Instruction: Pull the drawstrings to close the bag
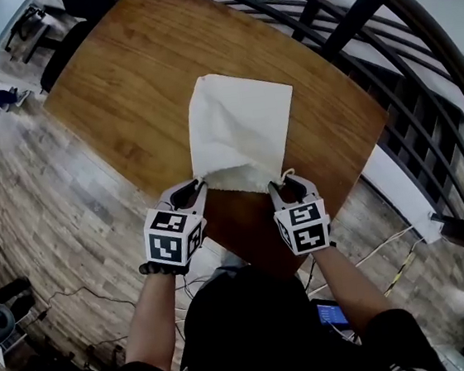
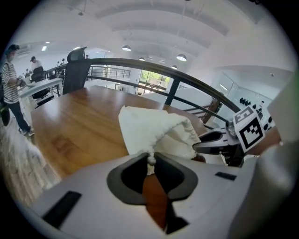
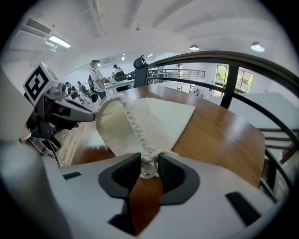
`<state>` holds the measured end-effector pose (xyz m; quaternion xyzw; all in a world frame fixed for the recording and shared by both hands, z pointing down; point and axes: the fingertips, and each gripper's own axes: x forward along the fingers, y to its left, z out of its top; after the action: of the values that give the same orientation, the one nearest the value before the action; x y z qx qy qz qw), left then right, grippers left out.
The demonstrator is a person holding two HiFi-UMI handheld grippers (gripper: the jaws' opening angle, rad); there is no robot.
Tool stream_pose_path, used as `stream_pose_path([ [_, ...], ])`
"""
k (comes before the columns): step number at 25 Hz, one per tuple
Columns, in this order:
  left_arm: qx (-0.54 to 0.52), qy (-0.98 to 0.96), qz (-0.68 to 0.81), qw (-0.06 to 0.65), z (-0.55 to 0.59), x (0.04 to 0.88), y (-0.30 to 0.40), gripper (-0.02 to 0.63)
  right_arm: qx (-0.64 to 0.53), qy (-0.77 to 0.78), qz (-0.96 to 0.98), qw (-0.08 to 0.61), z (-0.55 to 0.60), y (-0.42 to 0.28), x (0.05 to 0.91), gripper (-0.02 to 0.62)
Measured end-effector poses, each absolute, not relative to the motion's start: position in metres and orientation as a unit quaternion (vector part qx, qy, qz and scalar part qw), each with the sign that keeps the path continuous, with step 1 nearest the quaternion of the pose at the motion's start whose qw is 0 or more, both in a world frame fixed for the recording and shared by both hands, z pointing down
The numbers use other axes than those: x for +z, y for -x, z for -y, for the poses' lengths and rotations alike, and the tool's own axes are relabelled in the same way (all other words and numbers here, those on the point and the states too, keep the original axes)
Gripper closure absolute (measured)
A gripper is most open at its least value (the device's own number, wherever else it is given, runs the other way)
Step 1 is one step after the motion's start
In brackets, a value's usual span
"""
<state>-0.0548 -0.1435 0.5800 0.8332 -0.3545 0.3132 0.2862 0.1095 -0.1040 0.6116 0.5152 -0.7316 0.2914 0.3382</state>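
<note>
The white drawstring bag [image 1: 238,130] lies flat on the wooden table [image 1: 121,85], with its mouth towards you at the table's near edge. Your left gripper [image 1: 190,194] sits at the bag's 7 o'clock corner. Its jaws are narrow and pinch the left drawstring [image 2: 151,159] at its small knot. Your right gripper [image 1: 292,187] sits at the 5 o'clock corner. Its jaws stand a little wider and are clamped on the bunched right drawstring [image 3: 148,164].

The hem already shows puckers, most clearly in the right gripper view, so the mouth looks partly gathered. To finish the step well:
- Draw the left gripper out towards 9 o'clock and the right towards 3 o'clock, at an even pace, so the gathers meet in the middle.
- Pull level with the tabletop, not upward, or the light cloth will likely lift and slide with you.
- The left pinch looks thin, right on the knot, so squeeze firmly there, as I judge it the likelier one to slip.
- Stop once the cloth bunches tight.

Count:
- one bag
- two drawstring ends, one in each gripper
- two grippers
- one table
- at least two people standing far off, at about 10 o'clock in the left gripper view
</note>
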Motion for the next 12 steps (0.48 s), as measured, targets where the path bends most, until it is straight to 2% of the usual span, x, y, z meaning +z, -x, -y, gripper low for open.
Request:
stream_pose_path([
  [3,0.314,-0.83,0.362,0.286,0.145,0.582,0.058,0.555,0.274,-0.515,0.727,0.363,0.102,-0.112,0.614,0.531],
  [12,0.335,-0.813,0.4,0.259,0.158,0.583,0.09,0.555,0.269,-0.467,0.756,0.372,0.086,-0.114,0.599,0.54],
])
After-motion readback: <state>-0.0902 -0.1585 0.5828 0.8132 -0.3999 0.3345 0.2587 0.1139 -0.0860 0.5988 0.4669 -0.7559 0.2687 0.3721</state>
